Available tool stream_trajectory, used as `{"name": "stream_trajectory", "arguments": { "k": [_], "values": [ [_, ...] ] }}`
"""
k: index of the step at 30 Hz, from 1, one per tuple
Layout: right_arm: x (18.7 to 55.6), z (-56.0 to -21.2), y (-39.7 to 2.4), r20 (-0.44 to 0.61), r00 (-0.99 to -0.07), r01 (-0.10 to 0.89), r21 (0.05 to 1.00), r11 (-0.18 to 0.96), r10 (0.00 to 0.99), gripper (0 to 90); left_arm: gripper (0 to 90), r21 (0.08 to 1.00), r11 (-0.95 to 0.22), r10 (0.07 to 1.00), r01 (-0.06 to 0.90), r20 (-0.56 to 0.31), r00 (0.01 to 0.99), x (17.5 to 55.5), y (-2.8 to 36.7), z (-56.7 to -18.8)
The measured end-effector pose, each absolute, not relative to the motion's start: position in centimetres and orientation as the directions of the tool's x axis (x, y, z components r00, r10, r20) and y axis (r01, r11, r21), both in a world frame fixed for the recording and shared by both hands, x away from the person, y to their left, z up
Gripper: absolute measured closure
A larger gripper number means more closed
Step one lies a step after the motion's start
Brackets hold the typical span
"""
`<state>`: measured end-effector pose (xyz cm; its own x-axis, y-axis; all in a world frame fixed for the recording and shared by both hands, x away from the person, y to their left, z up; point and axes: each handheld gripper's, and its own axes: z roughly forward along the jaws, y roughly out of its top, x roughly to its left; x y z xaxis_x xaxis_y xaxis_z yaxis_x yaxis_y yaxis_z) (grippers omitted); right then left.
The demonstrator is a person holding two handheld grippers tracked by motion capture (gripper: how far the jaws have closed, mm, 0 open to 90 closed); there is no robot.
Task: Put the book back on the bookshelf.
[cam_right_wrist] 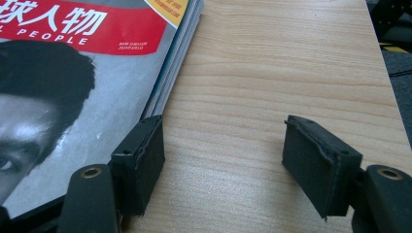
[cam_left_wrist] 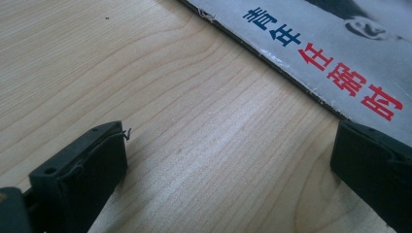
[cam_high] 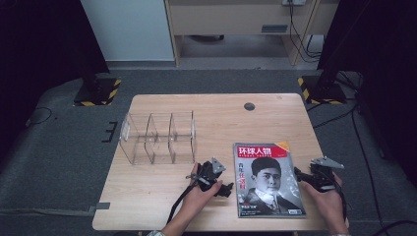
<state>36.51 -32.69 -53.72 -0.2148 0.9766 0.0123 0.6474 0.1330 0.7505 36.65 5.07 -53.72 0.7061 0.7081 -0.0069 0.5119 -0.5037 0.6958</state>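
Both grippers, left and right, open-jawed, flanked magazine long edges; its long axis ran away from person.

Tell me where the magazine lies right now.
In the high view the magazine lies flat on the table's near right part, between the left gripper and right gripper, right of the clear organizer.

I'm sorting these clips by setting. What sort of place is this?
Likely a lab or test room rather than a home: a small wooden table on grey carpet, stands with yellow-black striped bases on both sides, and loose cables across the floor.
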Motion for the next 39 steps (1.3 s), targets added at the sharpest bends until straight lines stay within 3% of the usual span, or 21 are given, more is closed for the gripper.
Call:
{"name": "stream_trajectory", "arguments": {
  "k": [4, 10, 19, 39],
  "values": [
    [36.4, -53.7, -32.8, 0.023, -0.208, 0.65, 0.75, 0.121, 0.978, 30.4, 0.2, 0.697, -0.502, 0.708, 0.511, -0.008, 0.707, 36.6, 5.1, -53.7],
    [35.9, -52.8, -32.9, 0.06, -0.184, 0.615, 0.785, 0.067, 0.981, 29.8, 5.2, 0.722, -0.436, 0.72, 0.537, -0.077, 0.689, 36.5, 5.4, -53.3],
    [35.9, -52.9, -31.5, 0.06, -0.265, 0.615, 0.78, 0.12, 0.963, 24.2, 7.3, 0.759, -0.427, 0.662, 0.491, -0.107, 0.742, 35.3, 4.0, -52.4],
    [36.1, -53.4, -29.9, 0.101, -0.39, 0.624, 0.76, 0.182, 0.915, 8.3, 10.0, 0.766, -0.508, 0.57, 0.395, -0.045, 0.82, 34.1, 0.0, -52.7]
  ]
}}
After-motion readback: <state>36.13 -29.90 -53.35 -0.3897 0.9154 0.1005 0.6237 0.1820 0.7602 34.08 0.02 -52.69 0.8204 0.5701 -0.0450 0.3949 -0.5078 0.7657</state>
